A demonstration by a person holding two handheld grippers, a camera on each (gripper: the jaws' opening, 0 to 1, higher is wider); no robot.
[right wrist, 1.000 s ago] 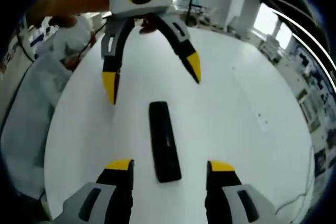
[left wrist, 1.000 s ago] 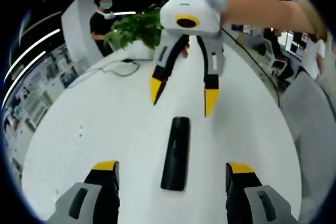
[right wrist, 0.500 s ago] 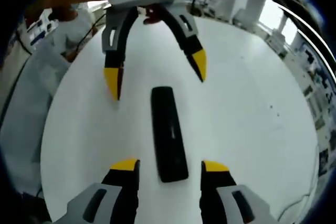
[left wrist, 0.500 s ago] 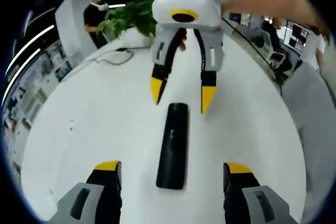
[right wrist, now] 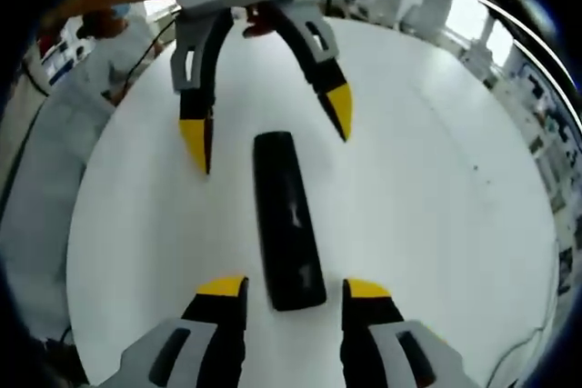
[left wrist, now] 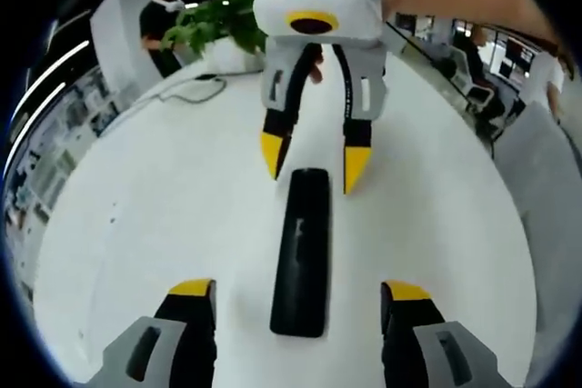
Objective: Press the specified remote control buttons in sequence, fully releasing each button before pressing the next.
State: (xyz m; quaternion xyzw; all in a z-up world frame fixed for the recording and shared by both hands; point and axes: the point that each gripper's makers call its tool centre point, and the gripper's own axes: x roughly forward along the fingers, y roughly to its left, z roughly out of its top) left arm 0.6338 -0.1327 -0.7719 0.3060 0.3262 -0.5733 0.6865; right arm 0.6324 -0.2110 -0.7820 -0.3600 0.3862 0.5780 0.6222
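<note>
The remote [left wrist: 301, 252] is lying flat on the white table [left wrist: 145, 224], lengthwise between the two grippers, one at each end.

Risk, as a judgement: nothing is pinning the remote, so a press landing off-centre could be skidding or spinning it on the smooth top. Yellow tips coming down wide could be hitting a neighbouring button or two at once. Buttons are too dark to make out here.

Left gripper [left wrist: 296, 293] is spread wide, jaws flanking the near end of the remote, gripping nothing. Right gripper [right wrist: 286, 288] is likewise released, tips straddling the opposite end; contact with the remote is unclear.
</note>
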